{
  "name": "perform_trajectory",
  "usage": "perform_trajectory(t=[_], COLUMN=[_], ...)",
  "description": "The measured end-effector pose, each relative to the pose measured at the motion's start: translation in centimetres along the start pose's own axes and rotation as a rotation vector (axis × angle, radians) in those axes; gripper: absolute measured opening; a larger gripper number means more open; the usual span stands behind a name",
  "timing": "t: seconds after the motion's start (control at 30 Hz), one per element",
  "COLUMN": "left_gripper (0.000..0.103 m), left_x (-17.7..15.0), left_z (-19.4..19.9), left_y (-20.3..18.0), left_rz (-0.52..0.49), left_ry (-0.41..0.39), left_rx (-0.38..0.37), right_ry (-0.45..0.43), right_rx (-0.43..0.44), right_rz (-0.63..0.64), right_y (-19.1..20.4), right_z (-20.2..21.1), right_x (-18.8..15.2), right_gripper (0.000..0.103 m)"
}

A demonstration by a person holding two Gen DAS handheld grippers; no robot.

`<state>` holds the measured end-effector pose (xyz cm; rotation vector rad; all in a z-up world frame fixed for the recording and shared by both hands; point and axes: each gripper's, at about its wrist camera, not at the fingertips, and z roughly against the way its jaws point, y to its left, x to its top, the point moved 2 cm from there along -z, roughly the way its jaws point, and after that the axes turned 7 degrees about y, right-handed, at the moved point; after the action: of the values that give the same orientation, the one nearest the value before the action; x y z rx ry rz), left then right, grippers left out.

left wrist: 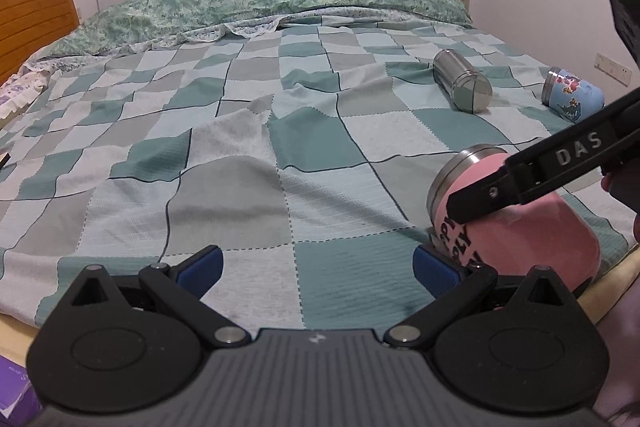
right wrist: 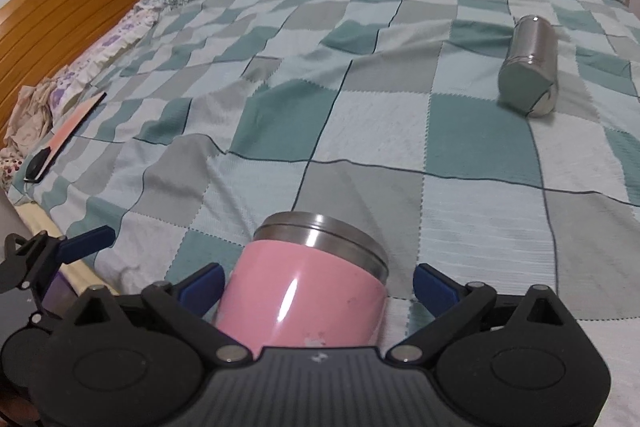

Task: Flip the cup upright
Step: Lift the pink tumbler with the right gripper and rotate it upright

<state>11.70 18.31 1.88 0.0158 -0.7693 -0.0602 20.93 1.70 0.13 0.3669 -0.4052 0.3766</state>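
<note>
Pink cup is lying on its side on the bed, sitting between my right tool's wide-open fingers, not pinched. Left tool is wide too, holding nothing, just beside the cup.

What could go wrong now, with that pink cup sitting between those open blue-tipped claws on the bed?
The right gripper is open around the lying pink cup, with a gap at the right finger; closing unevenly might roll the cup aside. Its glossy wall could slip when lifted. The checked blanket is soft and wrinkled, so a cup stood up there may tip over again.
</note>
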Motion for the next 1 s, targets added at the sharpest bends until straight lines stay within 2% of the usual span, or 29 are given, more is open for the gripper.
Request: perform_trajectory(t=[0.07, 0.2, 0.43, 0.67, 0.8, 0.9, 1.0], left_gripper=[0.103, 0.103, 0.103, 0.103, 0.103, 0.103, 0.103], left_x=[0.0, -0.1, -0.2, -0.3, -0.2, -0.3, -0.4], left_z=[-0.2, -0.5, -0.4, 0.3, 0.8, 1.1, 1.4], left_y=[0.3, 0.8, 1.1, 0.7, 0.7, 0.9, 1.1], left_rz=[0.003, 0.009, 0.013, 0.008, 0.015, 0.026, 0.033], left_ry=[0.001, 0.005, 0.001, -0.011, -0.021, -0.026, -0.031], left_rx=[-0.002, -0.009, -0.017, -0.024, -0.021, -0.018, -0.008], right_ry=[0.03, 0.065, 0.042, -0.112, -0.267, -0.351, -0.463], right_rx=[0.007, 0.029, 0.08, 0.137, 0.133, 0.123, 0.068], right_rz=[-0.017, -0.064, -0.115, -0.116, -0.007, 0.069, 0.168], right_y=[0.0, -0.5, -1.6, -2.0, -0.6, 0.7, 2.3], right_z=[-0.7, -1.7, -1.1, 1.8, 4.2, 5.2, 5.7], right_x=[0.3, 0.5, 0.1, -1.2, -1.6, -1.4, -1.1], right_gripper=[0.088, 0.088, 0.087, 0.084, 0.084, 0.083, 0.083])
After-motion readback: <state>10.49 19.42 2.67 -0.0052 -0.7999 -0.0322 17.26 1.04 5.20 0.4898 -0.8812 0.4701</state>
